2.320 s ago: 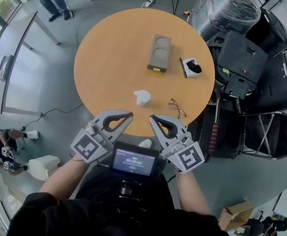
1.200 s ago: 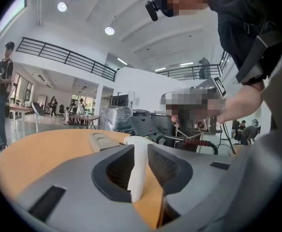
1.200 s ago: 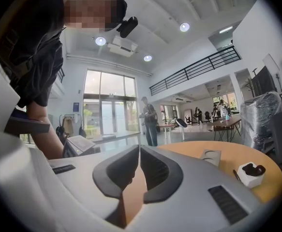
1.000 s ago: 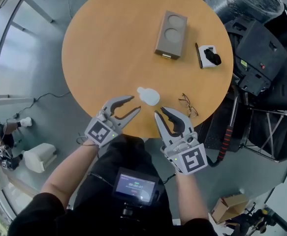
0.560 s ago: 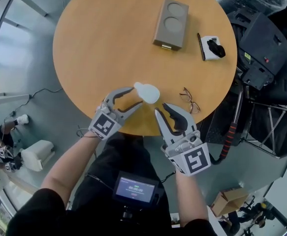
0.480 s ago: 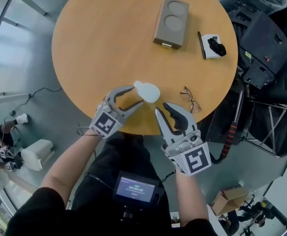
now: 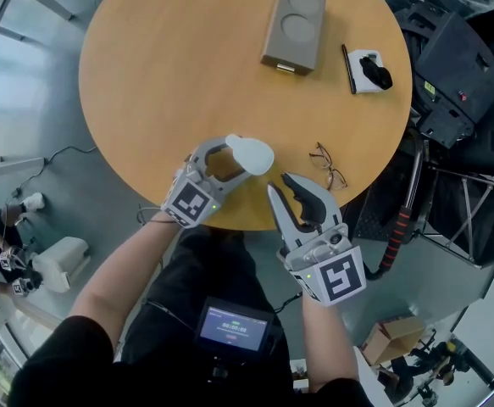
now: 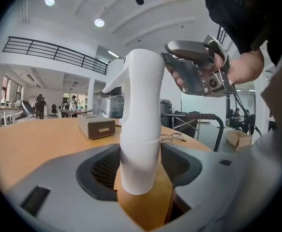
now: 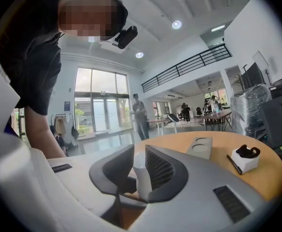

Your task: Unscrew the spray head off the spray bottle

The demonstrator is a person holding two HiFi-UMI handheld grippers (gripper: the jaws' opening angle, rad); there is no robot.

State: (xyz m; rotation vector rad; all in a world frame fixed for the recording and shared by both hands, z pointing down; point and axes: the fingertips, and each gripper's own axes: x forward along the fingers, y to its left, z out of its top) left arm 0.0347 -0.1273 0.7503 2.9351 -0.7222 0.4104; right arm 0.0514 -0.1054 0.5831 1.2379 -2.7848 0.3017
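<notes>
The white spray bottle (image 7: 253, 153) stands upright near the front edge of the round wooden table (image 7: 162, 75). My left gripper (image 7: 236, 157) reaches in from the left and straddles the bottle's lower body. In the left gripper view the bottle (image 8: 140, 129) stands between the jaws of the left gripper (image 8: 140, 153). Those jaws are opening, and a slim gap shows at each pad. My right gripper (image 7: 284, 186) hangs just off the table edge, right of the bottle. Its jaws stand a narrow slit apart with nothing between them. The bottle (image 9: 141, 178) shows beyond the right gripper (image 9: 140, 151).
A grey box with two round recesses (image 7: 294, 27) lies at the table's far side. A white block with a black object (image 7: 372, 69) and a pen (image 7: 346, 68) lie to the right. Glasses (image 7: 327, 166) lie near the right gripper. Black cases (image 7: 458, 75) crowd the floor on the right.
My left gripper has slid forward until its jaws enclose the bottle, and the jaws have widened. The right gripper has stayed almost where it was.
</notes>
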